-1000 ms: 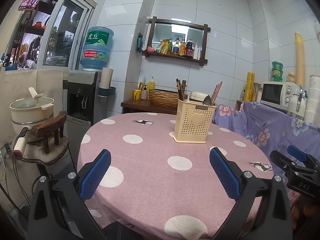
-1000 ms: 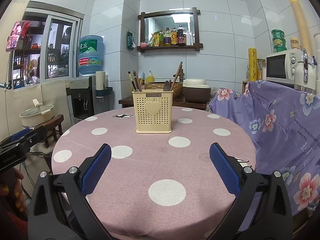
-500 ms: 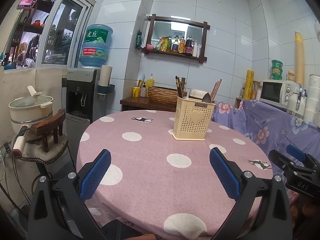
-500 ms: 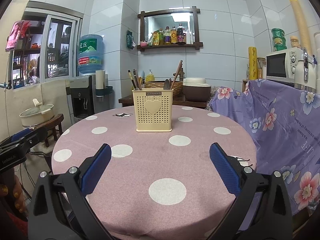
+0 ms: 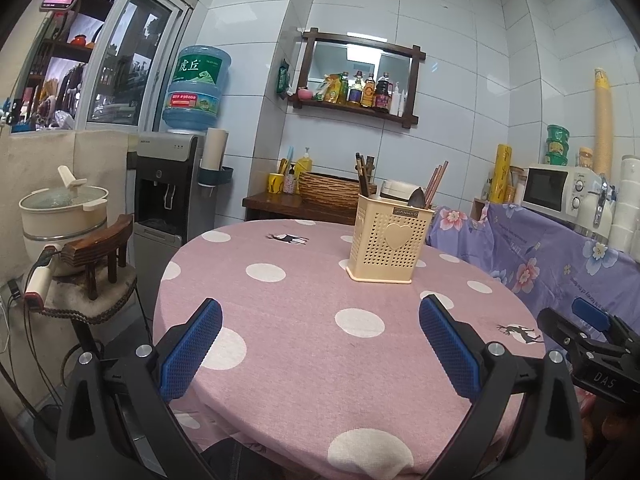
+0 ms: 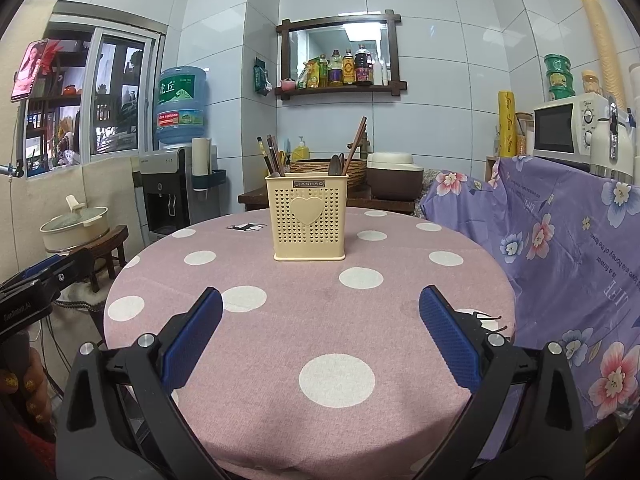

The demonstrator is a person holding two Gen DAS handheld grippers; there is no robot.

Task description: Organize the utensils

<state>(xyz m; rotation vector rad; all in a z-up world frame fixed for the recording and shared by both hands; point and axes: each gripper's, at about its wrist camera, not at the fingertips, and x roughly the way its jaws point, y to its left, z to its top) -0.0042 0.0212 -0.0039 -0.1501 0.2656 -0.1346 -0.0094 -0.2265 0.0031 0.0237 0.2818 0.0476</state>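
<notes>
Left gripper [image 5: 320, 344]: I have its jaws spread wide with nothing between the blue pads; it hangs over the near edge of the table.
Right gripper [image 6: 320, 336]: I see it gaping just as wide and empty, low over the near part of the tabletop.
Utensil holder [image 6: 309, 222]: a cream perforated caddy with a heart on its front, upright on the table, well beyond both grippers.
Utensils: dark chopsticks [image 6: 271, 156] lean at its left side; a spoon [image 6: 335, 165] and reddish-brown chopsticks [image 6: 356, 145] stand at its right.
Table [image 6: 400, 308]: round, under a pink cloth with white dots; I see no loose utensils on it.
Other tool: from the left camera my right gripper shows at the right edge, and from the right camera my left one at the left edge.
</notes>
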